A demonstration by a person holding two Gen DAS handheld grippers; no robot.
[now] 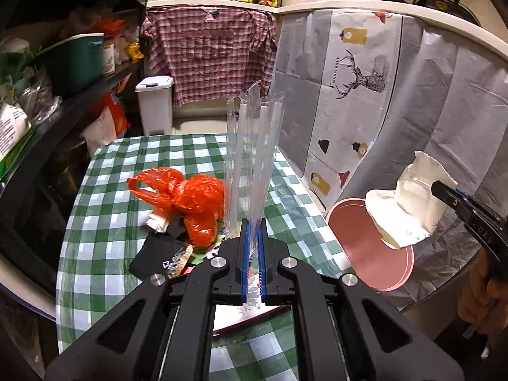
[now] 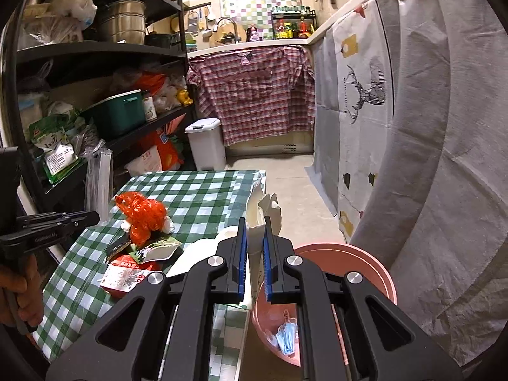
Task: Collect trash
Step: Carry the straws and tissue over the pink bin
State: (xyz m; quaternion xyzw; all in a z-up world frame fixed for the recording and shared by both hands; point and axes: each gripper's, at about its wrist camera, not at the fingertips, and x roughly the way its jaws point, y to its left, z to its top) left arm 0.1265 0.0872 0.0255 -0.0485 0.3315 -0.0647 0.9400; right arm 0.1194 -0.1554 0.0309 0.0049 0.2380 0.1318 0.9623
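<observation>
My left gripper is shut on a clear plastic sleeve of white straws, held upright above the green checked table. It also shows at the left of the right wrist view. My right gripper is shut on a crumpled white paper bag, seen from the left wrist view over the pink bin. The pink bin stands beside the table and holds a blue face mask. An orange plastic bag lies on the table.
Black and red wrappers and a red carton lie near the orange bag. A white pedal bin stands beyond the table. Black shelves line the left. A grey printed cloth hangs on the right.
</observation>
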